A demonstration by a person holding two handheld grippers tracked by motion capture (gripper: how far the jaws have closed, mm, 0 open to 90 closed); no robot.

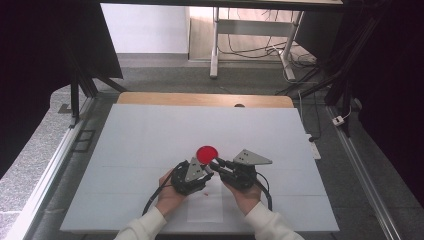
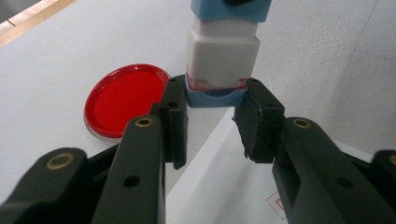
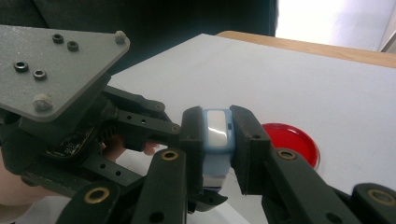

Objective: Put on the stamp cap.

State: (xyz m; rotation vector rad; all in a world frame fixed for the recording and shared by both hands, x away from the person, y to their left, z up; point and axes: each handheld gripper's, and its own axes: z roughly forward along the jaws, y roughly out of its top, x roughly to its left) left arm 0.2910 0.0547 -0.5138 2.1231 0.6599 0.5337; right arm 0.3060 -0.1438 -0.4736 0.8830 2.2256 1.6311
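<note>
A stamp with a white body [image 2: 222, 51] and blue ends is held between both grippers, just above the table. My left gripper [image 2: 215, 100] is shut on the stamp's lower blue cap [image 2: 215, 97]. My right gripper [image 3: 217, 135] is shut on the stamp's upper blue part [image 3: 217, 133]. A round red ink pad [image 1: 207, 154] lies on the white table cover just beyond the two grippers; it is also the red disc [image 2: 125, 99] to the left of my left jaws. In the high view the left gripper [image 1: 192, 175] and right gripper [image 1: 232, 170] meet tip to tip.
A white sheet of paper [image 1: 205, 202] lies under the hands and bears a small red mark [image 2: 275, 205]. The white table cover [image 1: 150, 135] ends at a wooden table edge [image 1: 200, 98] at the back. Metal frame rails run along both sides.
</note>
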